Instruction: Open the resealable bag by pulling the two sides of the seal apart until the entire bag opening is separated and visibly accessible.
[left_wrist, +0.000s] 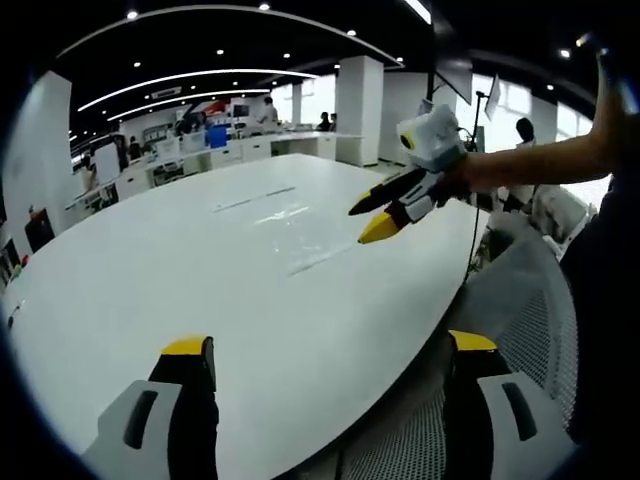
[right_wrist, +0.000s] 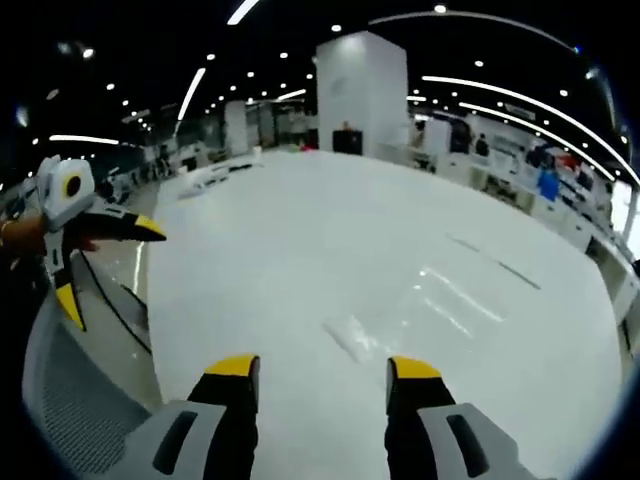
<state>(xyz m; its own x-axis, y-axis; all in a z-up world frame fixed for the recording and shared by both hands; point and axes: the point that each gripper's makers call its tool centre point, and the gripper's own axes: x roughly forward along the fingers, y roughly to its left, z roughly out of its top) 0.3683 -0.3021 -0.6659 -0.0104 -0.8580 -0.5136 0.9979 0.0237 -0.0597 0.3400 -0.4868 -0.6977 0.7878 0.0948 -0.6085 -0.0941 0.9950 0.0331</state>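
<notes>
White laminate: the table (left_wrist: 180, 270) is the biggest thing here, and the clear bag (right_wrist: 352, 338) lies flat on it, hard to make out, just ahead of the right gripper (right_wrist: 323, 372). That gripper's jaws stand wide apart with nothing in them; the left gripper (left_wrist: 330, 352) is likewise spread and bare, well back from the bag. To open it, I judge each gripper must pinch one lip of the seal near its middle, then pull apart evenly. Little stands in the way: a mesh chair (left_wrist: 545, 330) sits at the table edge, office desks (left_wrist: 240, 150) far behind.
</notes>
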